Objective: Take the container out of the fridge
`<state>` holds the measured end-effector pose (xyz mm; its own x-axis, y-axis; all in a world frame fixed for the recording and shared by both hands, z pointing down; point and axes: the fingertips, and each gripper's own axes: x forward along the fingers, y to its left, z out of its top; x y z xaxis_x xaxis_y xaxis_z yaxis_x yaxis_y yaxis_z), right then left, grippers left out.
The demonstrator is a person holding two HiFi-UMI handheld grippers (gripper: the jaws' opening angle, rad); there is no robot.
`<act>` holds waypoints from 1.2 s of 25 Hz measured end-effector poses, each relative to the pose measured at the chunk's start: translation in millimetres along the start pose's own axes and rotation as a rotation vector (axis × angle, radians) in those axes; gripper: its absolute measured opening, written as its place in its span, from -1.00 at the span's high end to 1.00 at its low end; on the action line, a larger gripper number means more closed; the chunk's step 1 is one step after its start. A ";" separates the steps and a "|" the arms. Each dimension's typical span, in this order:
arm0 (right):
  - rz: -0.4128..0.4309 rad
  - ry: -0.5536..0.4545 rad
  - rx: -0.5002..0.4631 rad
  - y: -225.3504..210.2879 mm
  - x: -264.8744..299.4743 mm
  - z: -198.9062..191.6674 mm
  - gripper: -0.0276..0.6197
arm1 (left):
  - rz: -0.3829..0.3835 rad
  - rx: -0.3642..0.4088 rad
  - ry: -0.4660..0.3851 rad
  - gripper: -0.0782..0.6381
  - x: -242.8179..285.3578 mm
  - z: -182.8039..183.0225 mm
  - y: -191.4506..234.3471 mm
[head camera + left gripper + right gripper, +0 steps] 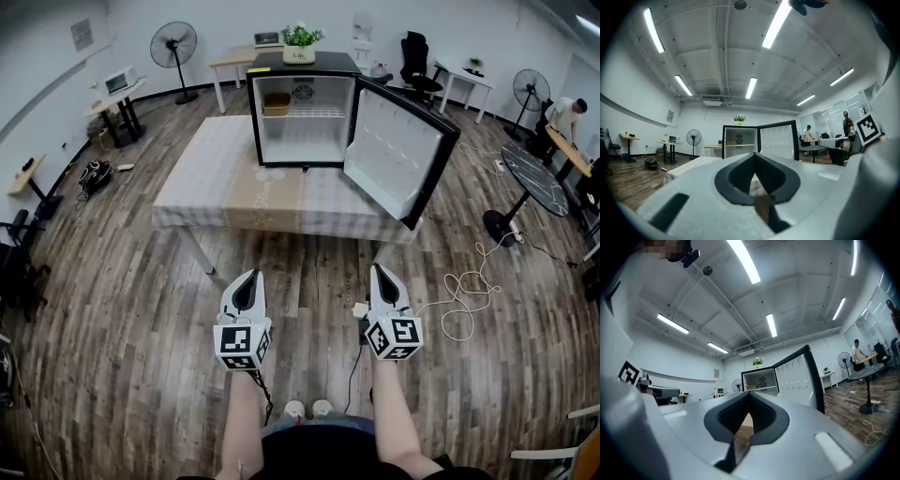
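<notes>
My left gripper (249, 275) has its two jaws closed together, the dark pads meeting at the tip with nothing between them, as the left gripper view (754, 154) shows plainly. The right gripper (379, 269) is the same: jaws pressed together and empty in the right gripper view (749, 393). Both grippers point forward and about level, side by side with a gap between them, each with its marker cube turned up toward the head camera. The two bare forearms reach straight out from the body, roughly parallel, and hold the grippers over the wooden floor (112, 309), on the near side of the table (216, 202) and well apart from it. On the far part of this table stands the small black fridge (302, 63), with its door (398, 150) swung wide open to the right. The container (276, 103), a low tan box, sits inside the fridge on the upper shelf, at the left side, far from both grippers. A potted plant (300, 37) stands on the top of the fridge.
</notes>
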<state>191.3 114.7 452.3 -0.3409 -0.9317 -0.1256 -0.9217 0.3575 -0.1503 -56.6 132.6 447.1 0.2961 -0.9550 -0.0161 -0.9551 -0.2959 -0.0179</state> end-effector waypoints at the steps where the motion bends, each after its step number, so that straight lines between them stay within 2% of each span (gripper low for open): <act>1: -0.002 -0.003 -0.002 0.6 -0.6 -0.1 0.88 | -0.001 -0.001 0.002 0.77 -0.5 -1.0 0.5; 9: 0.007 -0.020 0.002 13.3 4.5 -5.9 0.89 | -0.015 -0.015 0.022 0.77 -0.3 -14.8 12.4; 10: 0.013 -0.018 0.004 15.9 6.2 -7.5 0.69 | -0.016 -0.017 0.024 0.77 0.1 -16.3 14.8; 11: 0.018 -0.017 0.006 18.7 8.0 -9.0 0.62 | -0.018 -0.018 0.026 0.77 0.6 -17.3 17.3; 20: 0.009 -0.023 0.005 40.1 22.7 -15.7 0.39 | -0.046 -0.024 0.028 0.77 2.3 -22.1 43.9; 30: 0.001 -0.041 0.006 41.0 41.5 -12.0 0.17 | -0.060 -0.021 0.008 0.77 14.9 -16.0 62.7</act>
<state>137.2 89.9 452.7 -0.3338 -0.9279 -0.1663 -0.9203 0.3590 -0.1557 -112.3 99.5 461.7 0.3531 -0.9355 -0.0081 -0.9356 -0.3531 0.0025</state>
